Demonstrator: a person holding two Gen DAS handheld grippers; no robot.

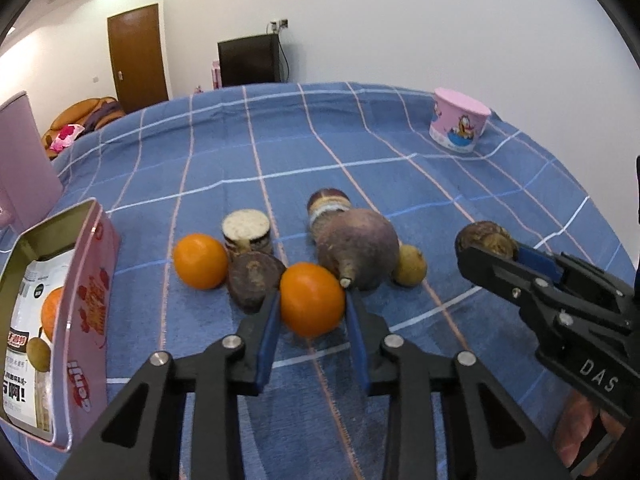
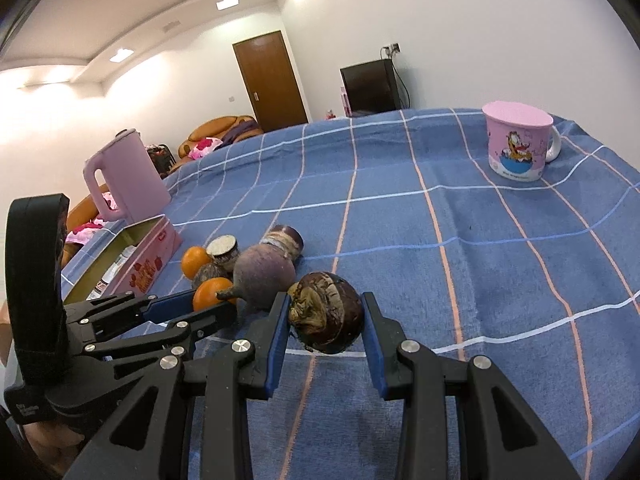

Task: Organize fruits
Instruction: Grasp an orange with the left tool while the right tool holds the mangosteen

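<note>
Blue checked cloth [image 1: 360, 152] under both downward-tilted tools, left tool [image 1: 312, 306] clamping orange [image 1: 312, 304]

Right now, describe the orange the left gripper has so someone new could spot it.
On the blue checked tablecloth, beside the open pink tin, lies a cluster of produce. The nearest orange sits between the left gripper pads, touching the purple turnip; the other orange lies free.

- A near orange [image 1: 312, 304], round and glossy, lies just in front of the big purple turnip [image 1: 354, 248].
- A second orange [image 1: 200, 261] lies left of the turnip, past a dark cut piece [image 1: 254, 280].
- A small yellowish fruit [image 1: 410, 270] touches the turnip's right side.
- A dark brown round fruit [image 2: 326, 312] lies right of the turnip.
</note>
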